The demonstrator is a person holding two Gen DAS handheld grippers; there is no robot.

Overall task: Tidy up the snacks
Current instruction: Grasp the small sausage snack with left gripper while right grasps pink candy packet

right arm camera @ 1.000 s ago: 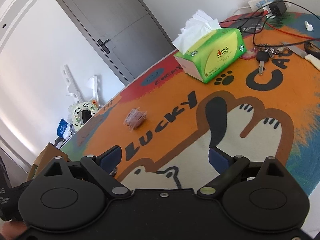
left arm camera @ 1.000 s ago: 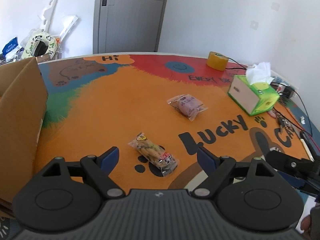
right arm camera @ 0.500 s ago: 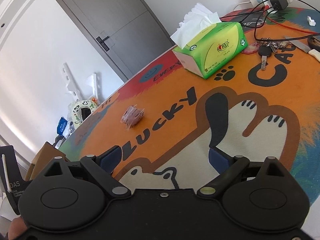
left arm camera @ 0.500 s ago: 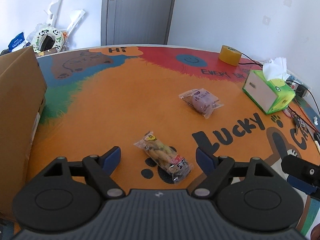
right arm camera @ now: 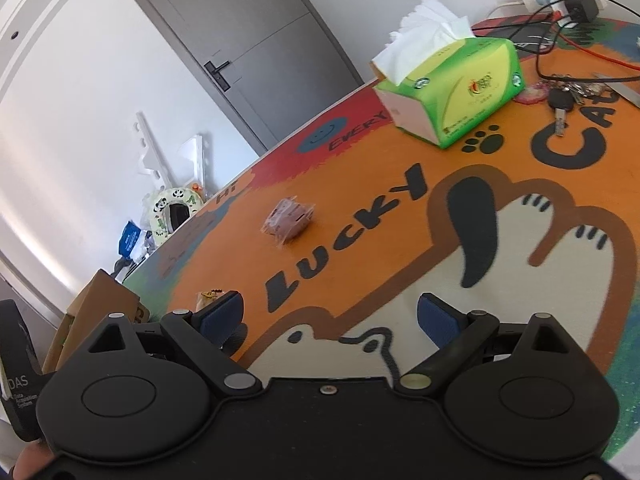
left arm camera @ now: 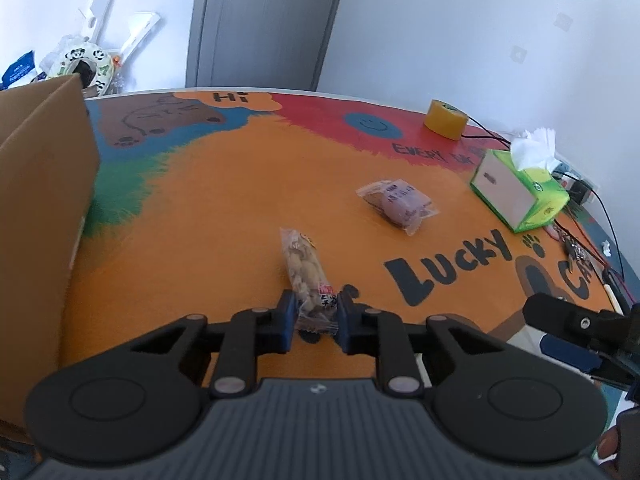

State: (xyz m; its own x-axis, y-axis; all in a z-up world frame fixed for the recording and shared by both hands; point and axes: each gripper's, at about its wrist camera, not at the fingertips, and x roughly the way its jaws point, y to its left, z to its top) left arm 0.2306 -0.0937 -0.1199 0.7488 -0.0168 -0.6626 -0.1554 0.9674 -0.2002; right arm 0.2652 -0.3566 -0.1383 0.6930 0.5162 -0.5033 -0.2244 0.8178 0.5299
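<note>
While the left claw (left arm camera: 316,316) is clenched on the near end of the peanut packet (left arm camera: 305,270), long axis pointing away, the cardboard box (left arm camera: 40,208) stands left of it; right claw (right arm camera: 330,314) released, farther off.

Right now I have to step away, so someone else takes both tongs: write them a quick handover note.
Left tongs: shut on the near end of the peanut snack pack.
Right tongs: open, empty, above the mat.
Purple snack pack: loose on the mat, untouched.
Cardboard box: at the mat's left edge.
Done: first pack gripped.
Left: probably move both packs to the box.
</note>
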